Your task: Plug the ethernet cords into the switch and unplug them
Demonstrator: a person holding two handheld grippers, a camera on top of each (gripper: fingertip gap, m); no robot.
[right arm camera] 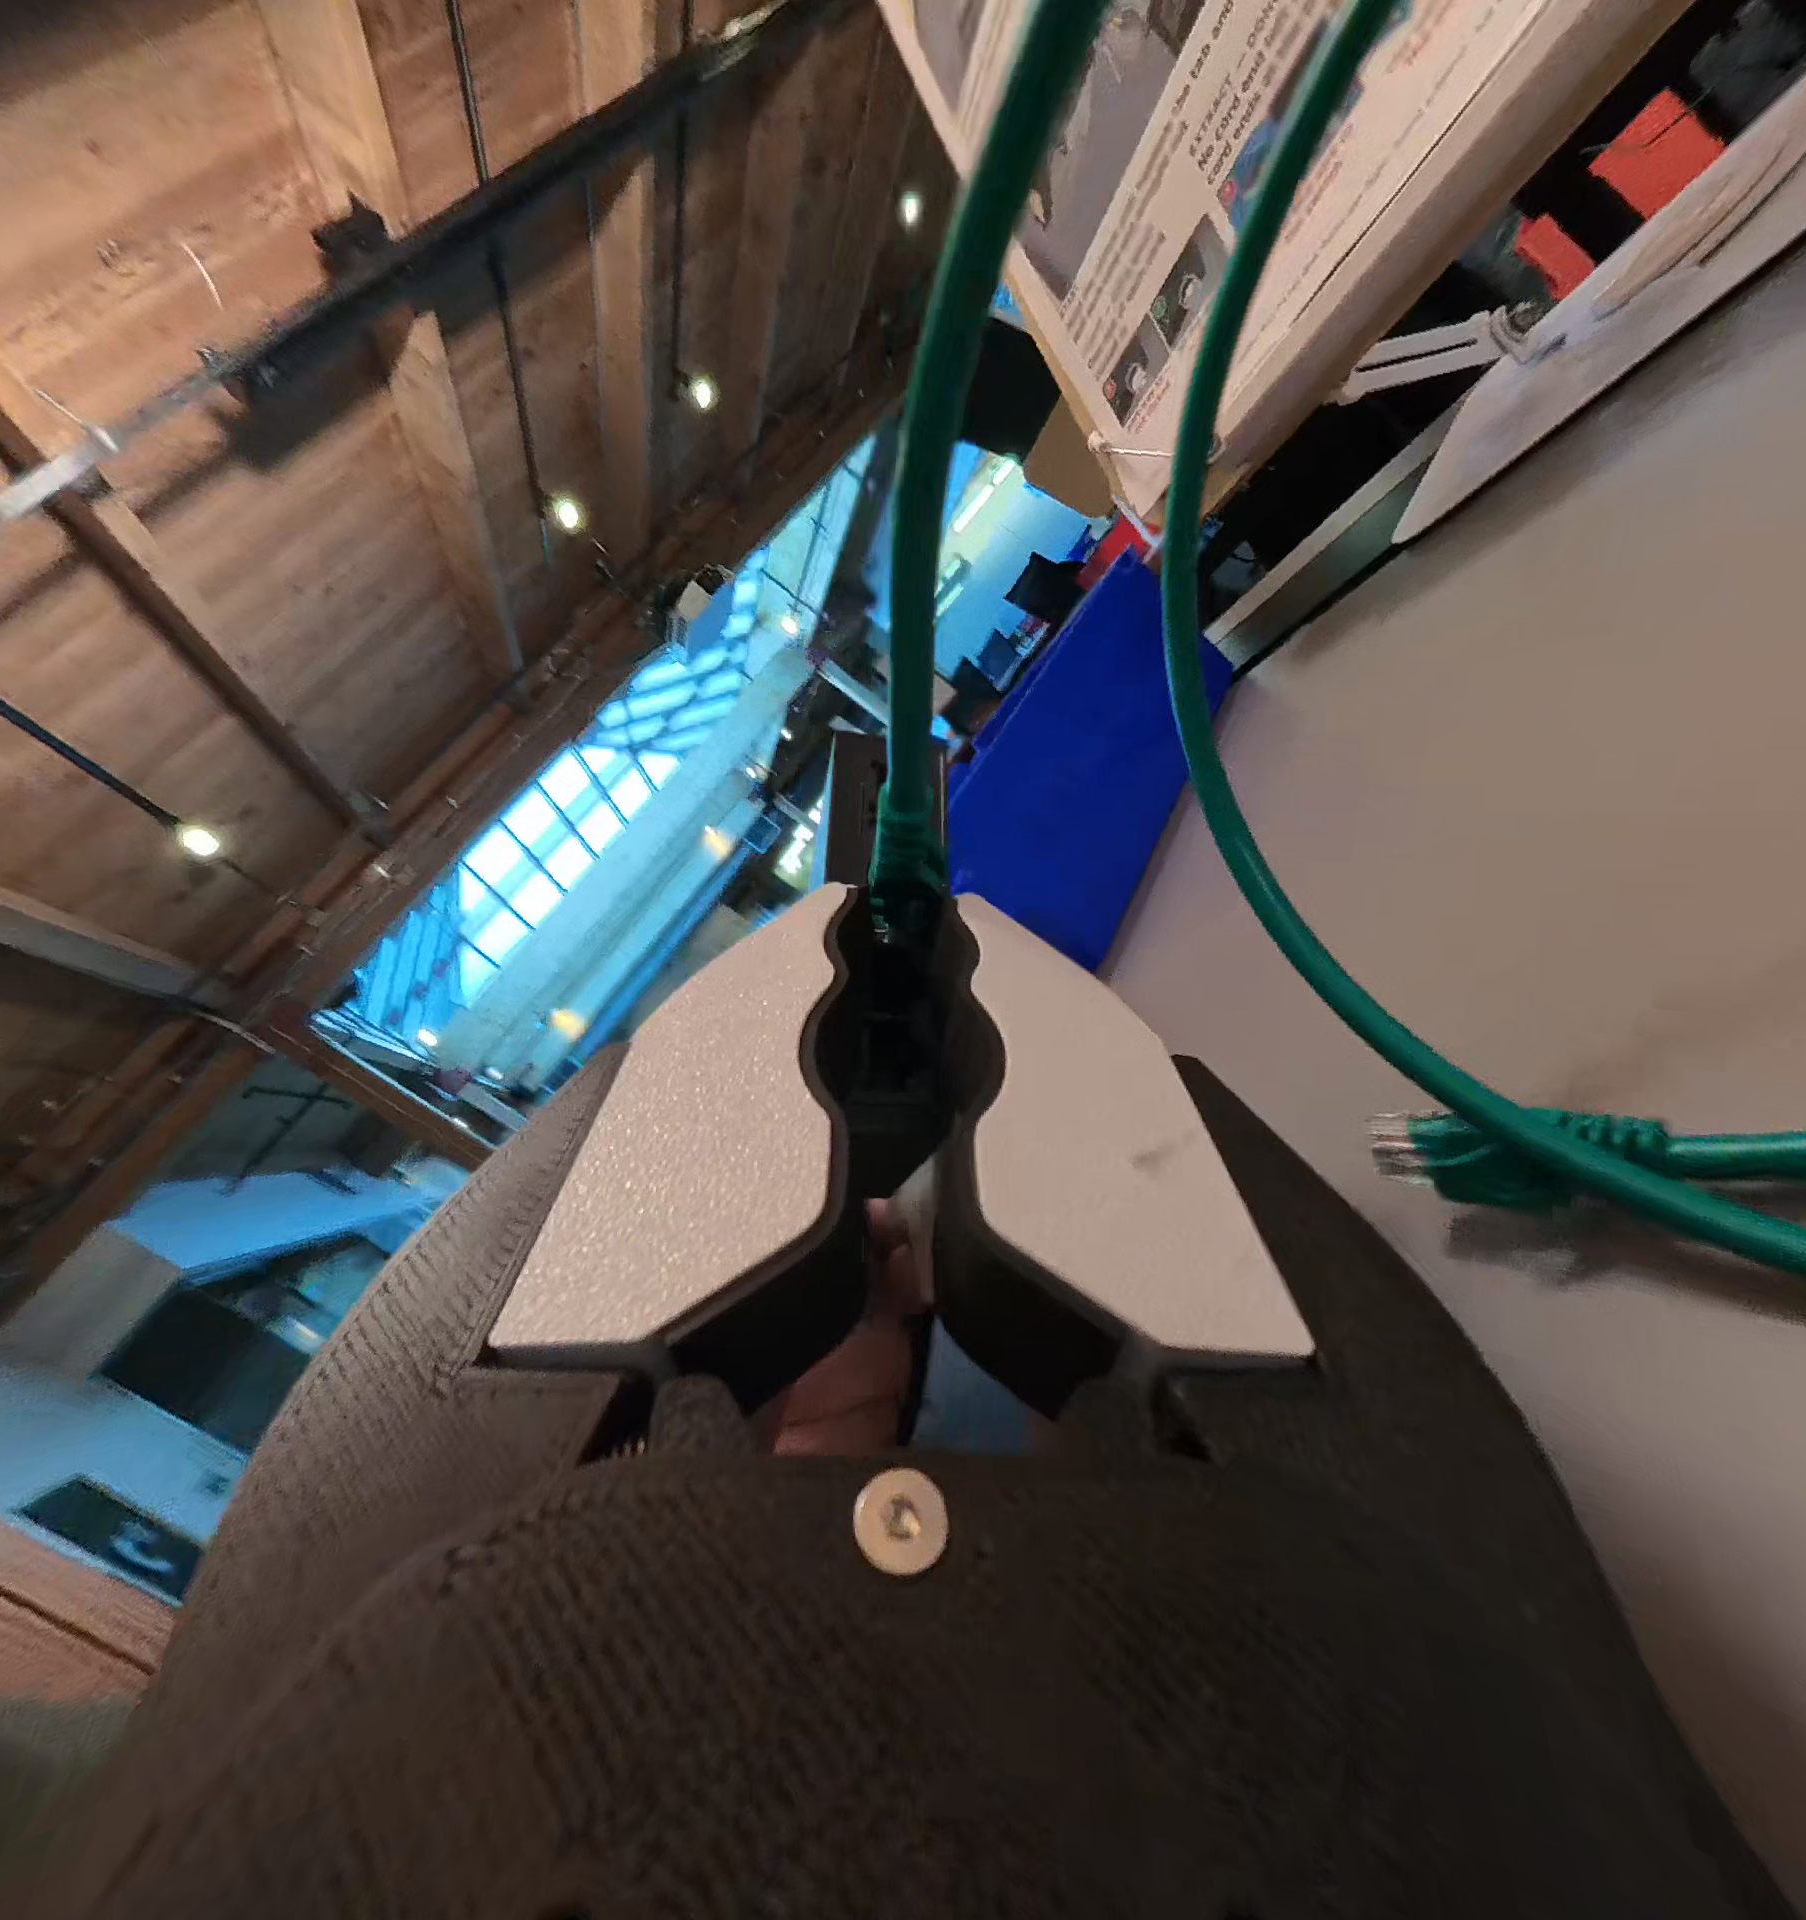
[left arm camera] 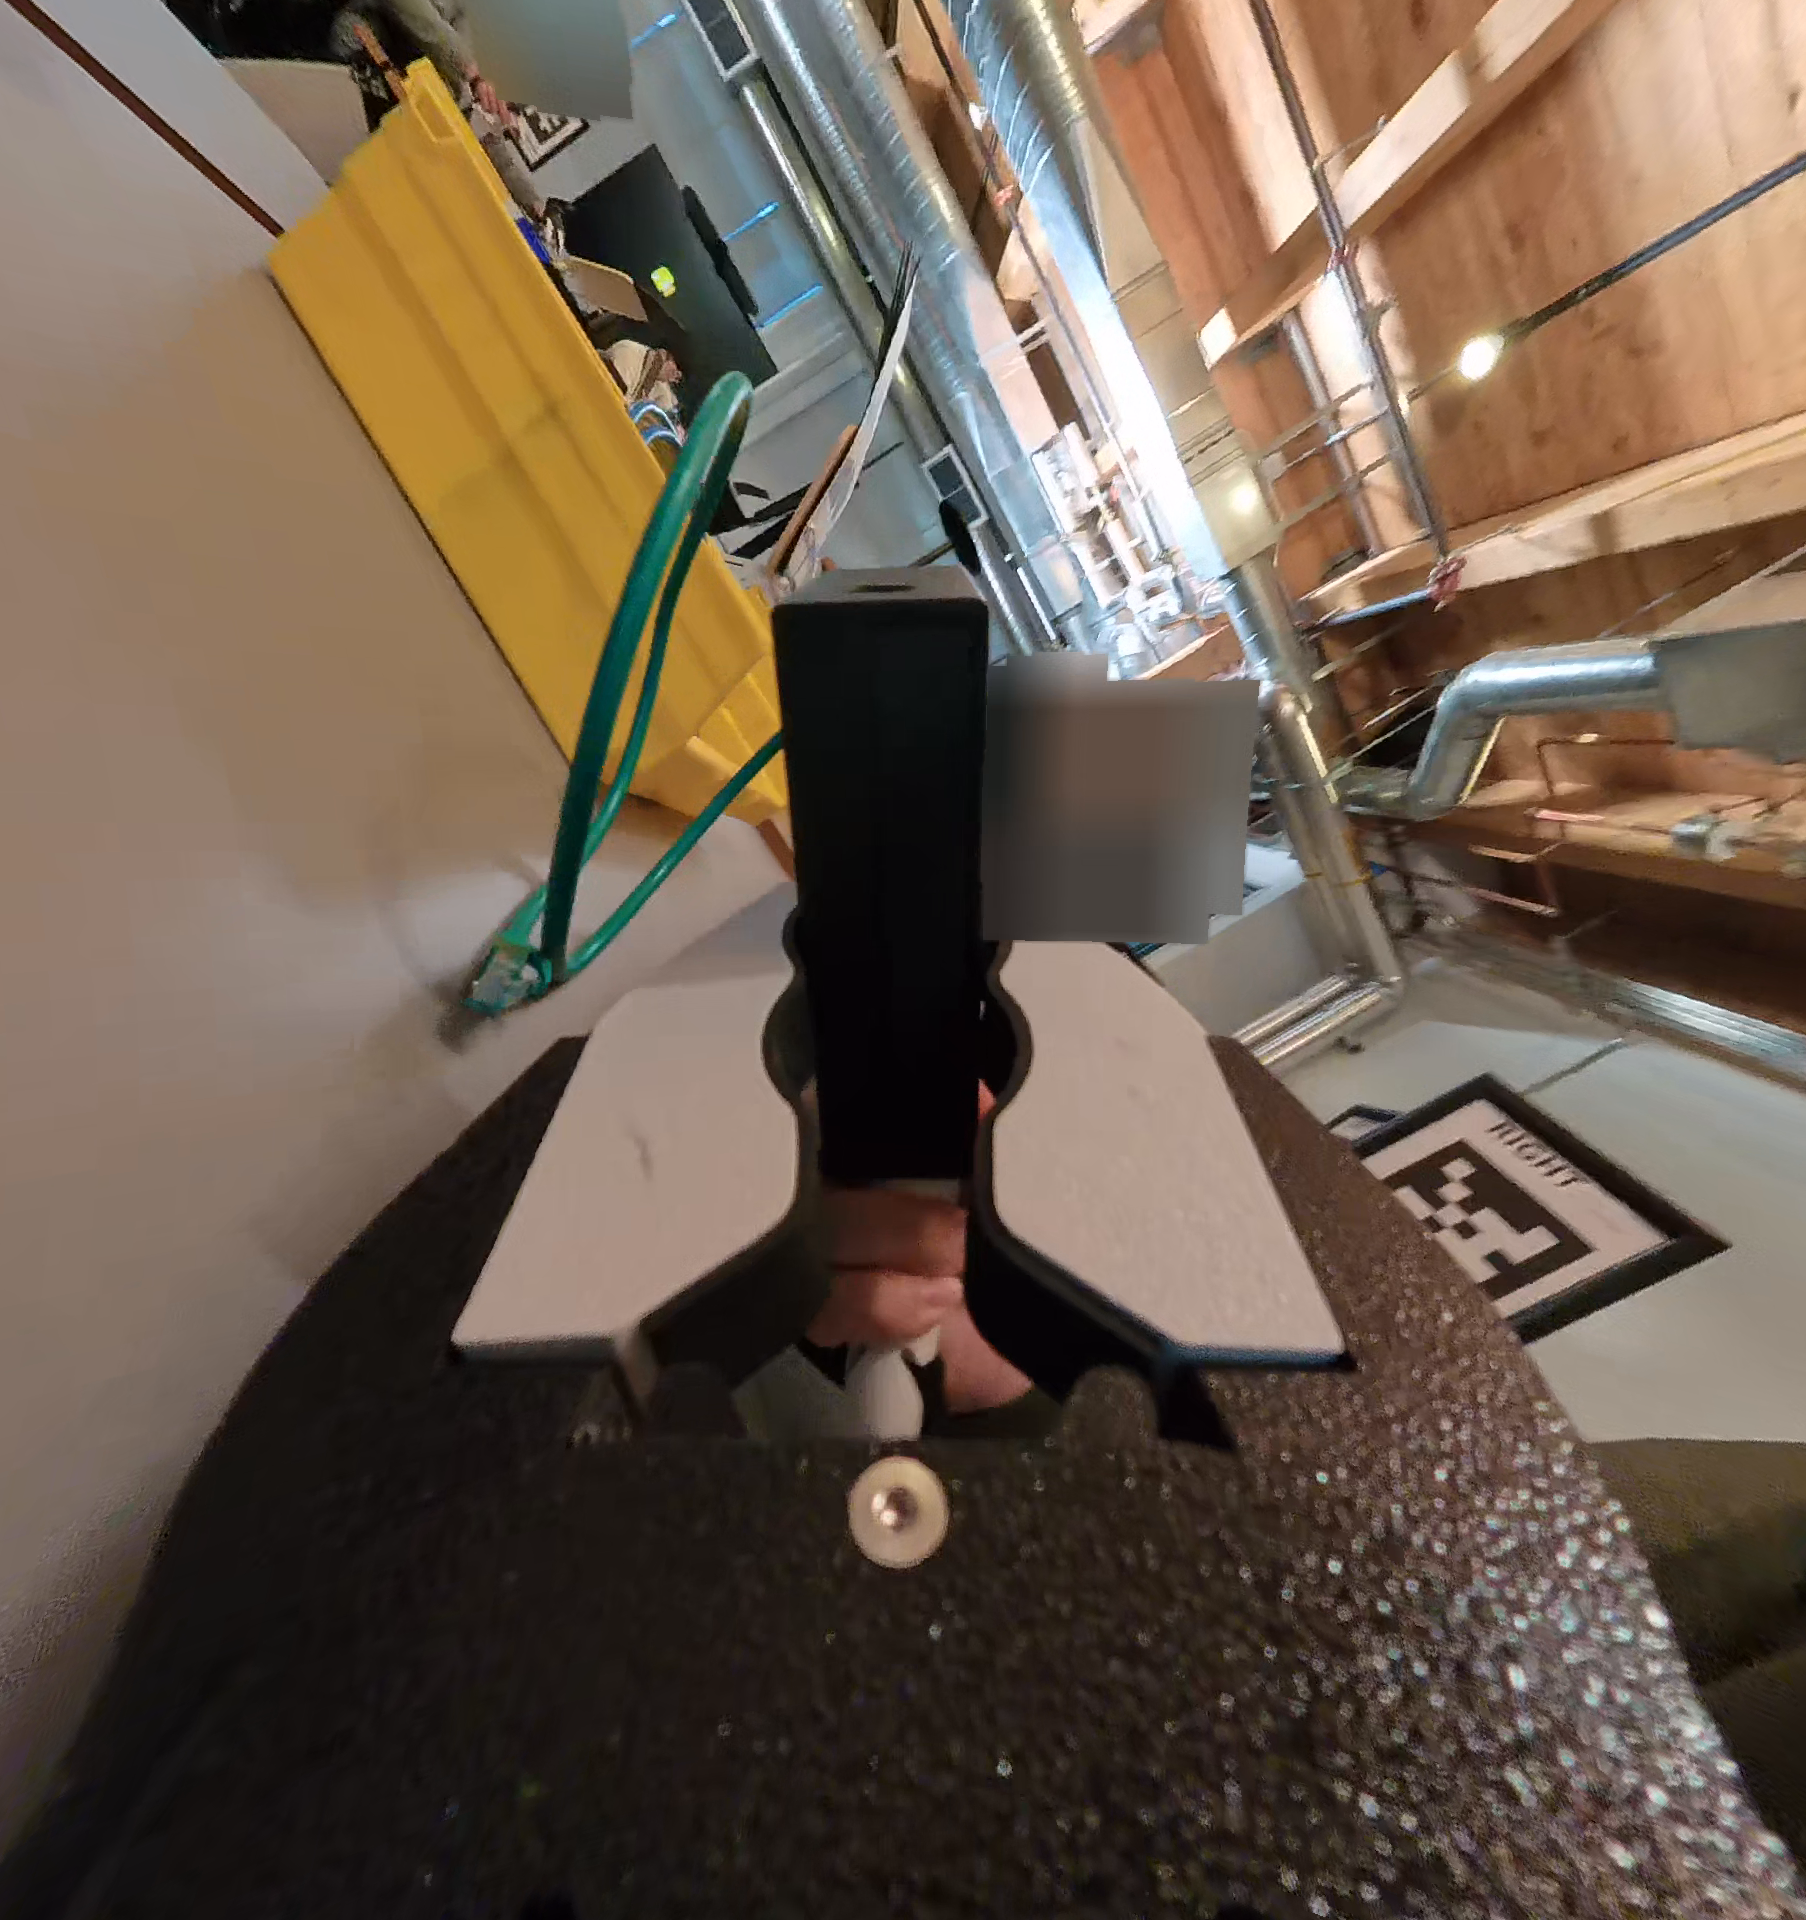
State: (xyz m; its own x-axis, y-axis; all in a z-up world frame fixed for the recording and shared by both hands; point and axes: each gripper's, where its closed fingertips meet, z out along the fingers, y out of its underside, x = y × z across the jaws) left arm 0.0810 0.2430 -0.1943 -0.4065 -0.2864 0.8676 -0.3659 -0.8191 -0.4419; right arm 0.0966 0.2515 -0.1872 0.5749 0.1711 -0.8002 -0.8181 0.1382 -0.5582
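In the left wrist view my left gripper is shut on the black box-shaped switch and holds it upright above the table. A green ethernet cord loops beside it, with one plug lying on the table. In the right wrist view my right gripper is shut on a green cord's plug; that cord rises from the fingers. A black body, probably the switch, shows just behind the plug. I cannot tell whether the plug sits in a port. Another green plug lies loose on the table.
A yellow bin stands at the table's far edge in the left wrist view. A blue bin and a printed sheet stand beyond the table in the right wrist view. The other gripper's marker tag shows low right.
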